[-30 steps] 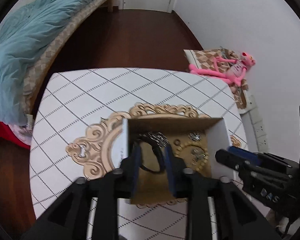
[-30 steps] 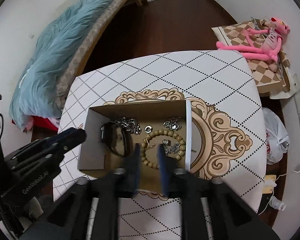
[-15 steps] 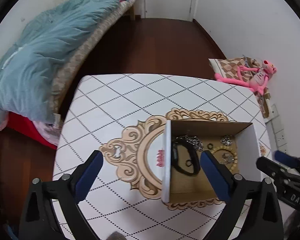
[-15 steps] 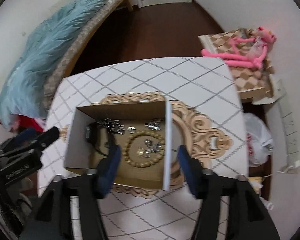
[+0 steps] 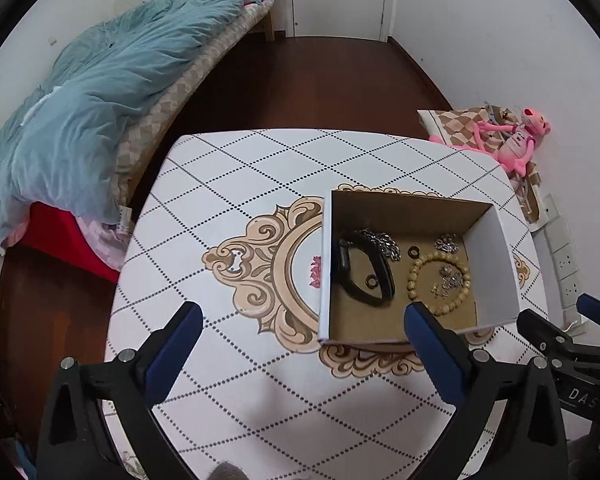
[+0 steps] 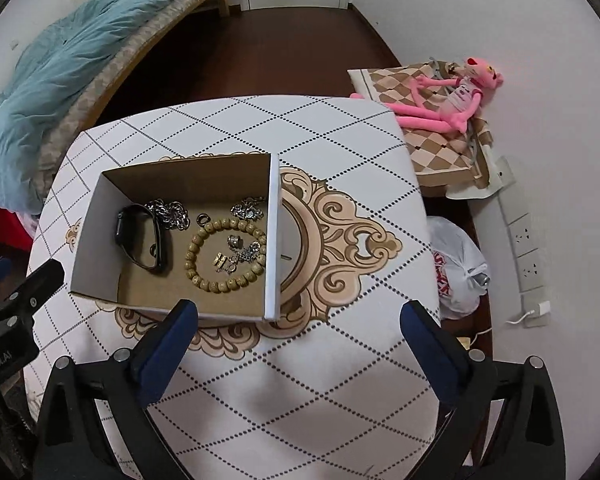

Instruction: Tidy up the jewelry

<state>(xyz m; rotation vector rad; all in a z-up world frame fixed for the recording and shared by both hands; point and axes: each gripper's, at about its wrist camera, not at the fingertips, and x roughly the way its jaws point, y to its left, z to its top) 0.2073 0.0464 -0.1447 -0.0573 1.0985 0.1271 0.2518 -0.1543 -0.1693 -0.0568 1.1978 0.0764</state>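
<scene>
An open cardboard box (image 5: pixel 496 248) (image 6: pixel 274 236) stands on the patterned table. Inside lie a black wristband (image 5: pixel 364 272) (image 6: pixel 140 240), a wooden bead bracelet (image 5: pixel 438 280) (image 6: pixel 226 254), silver chains (image 5: pixel 384 242) (image 6: pixel 170 212), small rings and silver charms (image 6: pixel 240 254). My left gripper (image 5: pixel 300 336) is open and empty, raised above the table, left of and nearer than the box. My right gripper (image 6: pixel 298 328) is open and empty, raised above the box's near right corner. Each gripper shows at the edge of the other's view (image 5: pixel 568 328) (image 6: pixel 20 280).
The table (image 5: pixel 228 184) (image 6: pixel 340 132) has a white cloth with a beige ornament. A bed with a blue duvet (image 5: pixel 100 96) is at the left. A pink plush toy (image 6: pixel 448 96) on a checked cushion, a plastic bag (image 6: pixel 456 268) and wall sockets are at the right.
Both grippers went from nearly shut inside the box to wide open and drew back and up. The wristband and the bead bracelet stay in the box.
</scene>
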